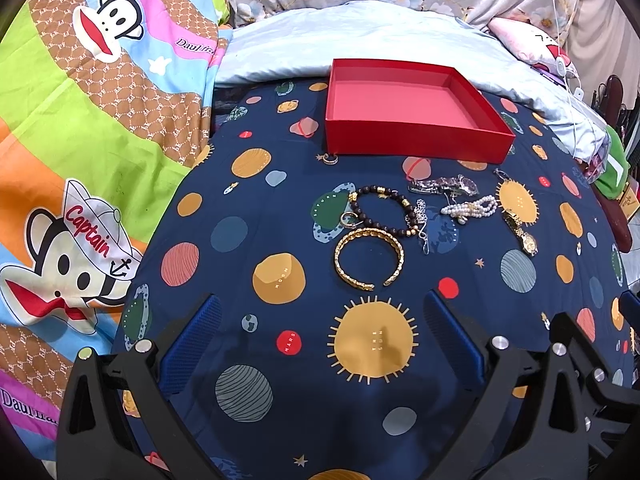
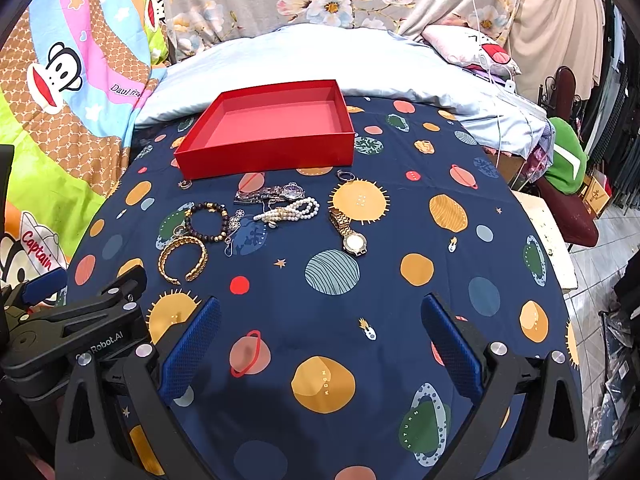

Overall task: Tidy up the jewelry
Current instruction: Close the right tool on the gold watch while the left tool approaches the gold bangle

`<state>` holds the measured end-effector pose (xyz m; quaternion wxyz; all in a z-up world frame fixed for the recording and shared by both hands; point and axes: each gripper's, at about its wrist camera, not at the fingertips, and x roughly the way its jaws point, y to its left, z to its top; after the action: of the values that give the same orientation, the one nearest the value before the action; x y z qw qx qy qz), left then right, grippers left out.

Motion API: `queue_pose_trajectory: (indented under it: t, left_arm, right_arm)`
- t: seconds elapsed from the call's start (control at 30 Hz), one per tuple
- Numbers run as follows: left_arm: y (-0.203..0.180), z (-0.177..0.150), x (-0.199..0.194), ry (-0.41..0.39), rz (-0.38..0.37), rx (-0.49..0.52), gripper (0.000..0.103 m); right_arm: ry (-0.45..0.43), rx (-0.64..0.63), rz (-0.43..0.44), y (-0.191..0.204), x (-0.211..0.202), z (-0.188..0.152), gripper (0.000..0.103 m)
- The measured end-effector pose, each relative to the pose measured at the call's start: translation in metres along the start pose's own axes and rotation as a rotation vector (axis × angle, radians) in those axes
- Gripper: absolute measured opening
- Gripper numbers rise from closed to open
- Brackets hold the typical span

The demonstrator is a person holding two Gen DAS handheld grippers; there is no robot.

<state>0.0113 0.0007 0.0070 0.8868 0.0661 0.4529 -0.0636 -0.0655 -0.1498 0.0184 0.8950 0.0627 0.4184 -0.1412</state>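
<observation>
1. I am holding my left gripper above the navy planet-print bedsheet, its blue padded fingers spread wide and gripping nothing.
2. I am holding my right gripper the same way, fingers parted and empty (the left gripper's black body is showing at the left edge of the right wrist view).
3. The open red cardboard box is sitting at the far end of the sheet, just before a pale blue pillow.
4. The jewelry is lying in a loose cluster in front of the box: a gold open cuff bangle nearest me, a dark beaded bracelet with gold beads touching it, a white pearl strand, a silver wristwatch and a gold wristwatch.
5. A small ring is lying just beside the box's near left corner.
</observation>
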Motion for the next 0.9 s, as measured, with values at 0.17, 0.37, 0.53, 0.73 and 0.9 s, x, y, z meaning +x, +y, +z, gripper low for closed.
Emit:
queue_pose_trajectory:
  t: [0.17, 0.37, 0.53, 0.73, 0.9]
  left_arm:
    - [0.005, -0.002, 0.009, 0.021, -0.011, -0.008, 0.098]
    - [0.015, -0.003, 0.017, 0.016, 0.001, -0.026, 0.098]
    - [0.029, -0.003, 0.029, 0.034, 0.036, -0.053, 0.098]
    - [0.038, 0.0, 0.044, 0.062, 0.01, -0.085, 0.098]
    - [0.034, 0.003, 0.056, 0.078, -0.002, -0.065, 0.098]
  right_arm:
    - [0.011, -0.009, 0.005, 0.001, 0.007, 0.0, 0.098]
    - [0.012, -0.015, -0.008, -0.007, 0.023, 0.006, 0.098]
    - [0.042, 0.017, 0.007, -0.021, 0.055, 0.022, 0.098]
    - [0.075, 0.012, 0.009, -0.023, 0.091, 0.036, 0.092]
    - [0.078, -0.025, 0.006, -0.016, 0.11, 0.041, 0.079]
